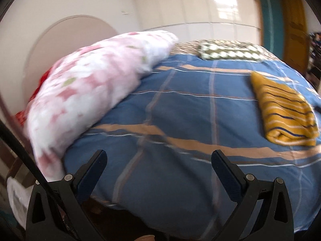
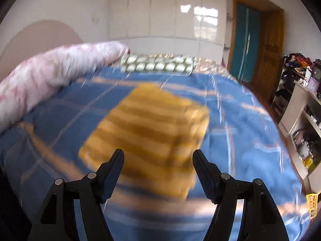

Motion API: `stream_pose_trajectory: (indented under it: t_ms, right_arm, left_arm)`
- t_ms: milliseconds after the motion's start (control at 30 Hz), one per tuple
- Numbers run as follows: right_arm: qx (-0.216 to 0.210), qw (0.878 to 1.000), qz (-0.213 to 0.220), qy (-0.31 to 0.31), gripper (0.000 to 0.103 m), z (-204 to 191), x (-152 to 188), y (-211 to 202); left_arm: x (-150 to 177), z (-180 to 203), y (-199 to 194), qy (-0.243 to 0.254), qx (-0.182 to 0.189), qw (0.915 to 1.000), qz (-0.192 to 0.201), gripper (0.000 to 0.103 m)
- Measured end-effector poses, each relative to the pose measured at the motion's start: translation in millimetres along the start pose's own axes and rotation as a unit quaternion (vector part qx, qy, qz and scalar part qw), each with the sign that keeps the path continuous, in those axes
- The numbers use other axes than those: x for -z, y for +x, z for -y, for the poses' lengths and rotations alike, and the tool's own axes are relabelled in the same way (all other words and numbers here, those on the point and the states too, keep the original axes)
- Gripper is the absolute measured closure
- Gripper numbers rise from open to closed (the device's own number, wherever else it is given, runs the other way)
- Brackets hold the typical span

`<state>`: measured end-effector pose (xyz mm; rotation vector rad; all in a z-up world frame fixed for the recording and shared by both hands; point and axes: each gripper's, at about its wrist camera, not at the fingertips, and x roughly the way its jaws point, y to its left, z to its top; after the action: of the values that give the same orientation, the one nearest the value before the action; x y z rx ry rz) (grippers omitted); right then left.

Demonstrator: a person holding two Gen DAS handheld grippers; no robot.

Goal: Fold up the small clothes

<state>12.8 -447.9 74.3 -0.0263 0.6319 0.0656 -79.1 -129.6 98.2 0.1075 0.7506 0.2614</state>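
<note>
A mustard-yellow striped garment (image 1: 284, 110) lies folded into a compact rectangle on the blue checked bedsheet (image 1: 180, 110), at the right in the left wrist view. In the right wrist view the same garment (image 2: 148, 128) is blurred and lies just ahead of the fingers. My left gripper (image 1: 159, 156) is open and empty above the sheet near the bed's front edge, well left of the garment. My right gripper (image 2: 158, 155) is open and empty, above the garment's near edge.
A pink floral duvet roll (image 1: 90, 92) lies along the bed's left side. A green-and-white patterned pillow (image 1: 230, 51) sits at the far end. White wardrobe doors (image 2: 160, 10) stand behind, with a wooden door (image 2: 268, 46) and cluttered shelves (image 2: 303, 108) at right.
</note>
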Motion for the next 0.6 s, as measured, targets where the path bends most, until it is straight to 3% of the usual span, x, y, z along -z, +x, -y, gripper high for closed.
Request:
stream_pose_trajectory:
  t_ms: [33, 100, 167, 267, 300, 333, 400, 600]
  right_arm:
    - [-0.003, 1.0, -0.002, 0.01, 0.034, 6.3, -13.0, 16.0]
    - [-0.007, 0.999, -0.029, 0.037, 0.058, 20.1, -31.3, 53.2]
    - [-0.005, 0.996, -0.054, 0.077, 0.064, 36.8, -37.9, 88.9]
    - [0.017, 0.984, -0.11, 0.136, 0.064, 67.9, -24.4, 138.7]
    - [0.013, 0.983, -0.1, 0.153, 0.061, 76.0, -19.1, 138.9]
    - [0.009, 0.982, -0.088, 0.17, 0.059, 84.1, -13.1, 133.1]
    - [0.029, 0.98, -0.079, 0.18, 0.041, 94.2, -2.2, 117.9]
    - [0.035, 0.983, -0.052, 0.171, 0.04, 96.4, 32.8, 55.0]
  left_arm:
    - [-2.7, 8.1, 2.0, 0.006, 0.007, 1.0, -0.002, 0.0]
    - [-8.4, 27.9, 3.4, 0.022, 0.017, 0.9996, -0.002, 0.0]
    - [-11.6, 42.5, 2.4, 0.034, 0.024, 0.9991, -0.001, 0.0]
    - [-16.4, 63.2, 4.4, 0.054, 0.045, 0.9975, -0.006, 0.0]
    - [-16.5, 67.5, 4.2, 0.057, 0.048, 0.9972, -0.006, 0.0]
    - [-16.3, 74.3, 4.0, 0.063, 0.053, 0.9966, -0.004, 0.0]
    - [-15.5, 83.6, 5.4, 0.071, 0.058, 0.9958, 0.0, 0.0]
    - [-10.4, 121.4, 24.6, 0.09, 0.091, 0.9915, -0.026, 0.0]
